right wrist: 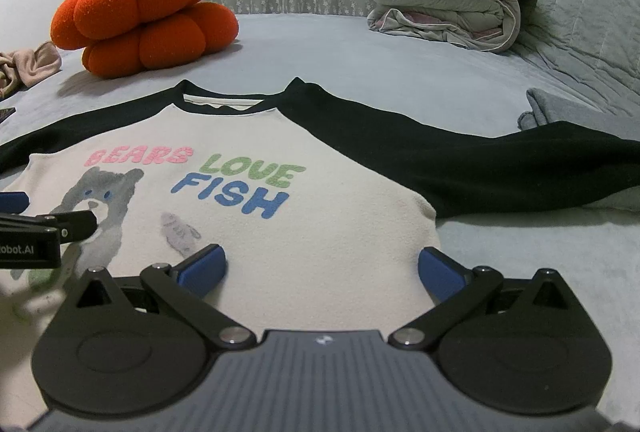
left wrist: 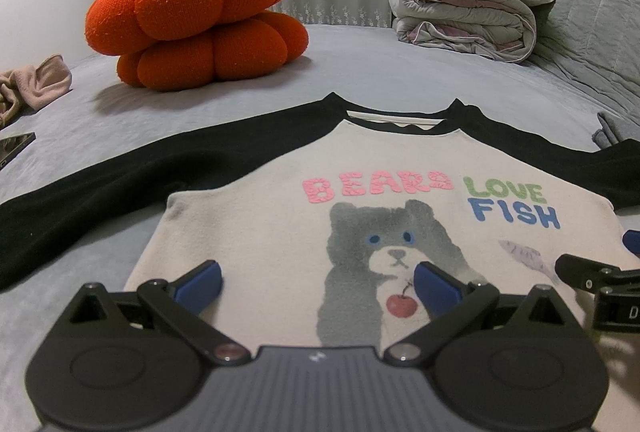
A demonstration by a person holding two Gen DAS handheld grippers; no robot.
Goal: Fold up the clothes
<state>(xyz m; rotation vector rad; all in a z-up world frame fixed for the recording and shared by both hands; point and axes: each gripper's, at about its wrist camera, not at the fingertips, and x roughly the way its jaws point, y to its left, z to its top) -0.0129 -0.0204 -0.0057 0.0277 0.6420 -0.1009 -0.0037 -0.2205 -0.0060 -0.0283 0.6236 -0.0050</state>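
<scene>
A cream shirt (left wrist: 280, 224) (right wrist: 332, 200) with black sleeves and a bear print lies flat, face up, on the bed, both sleeves spread out sideways. My left gripper (left wrist: 318, 286) hovers open over the shirt's lower left part, its blue pads (left wrist: 200, 282) apart above the bear. My right gripper (right wrist: 322, 272) is open over the lower right part, near the shirt's right side edge. Neither holds any cloth. Each gripper shows at the edge of the other's view.
The grey bed sheet (left wrist: 360, 72) stretches back to a curtain. Two stacked orange pumpkin cushions (left wrist: 196, 20) sit at the back left, a folded duvet with a purple pillow (left wrist: 472, 8) at the back right. Pink cloth (left wrist: 32, 84) and a dark flat object (left wrist: 16, 148) lie far left. A grey garment (right wrist: 560, 112) lies right.
</scene>
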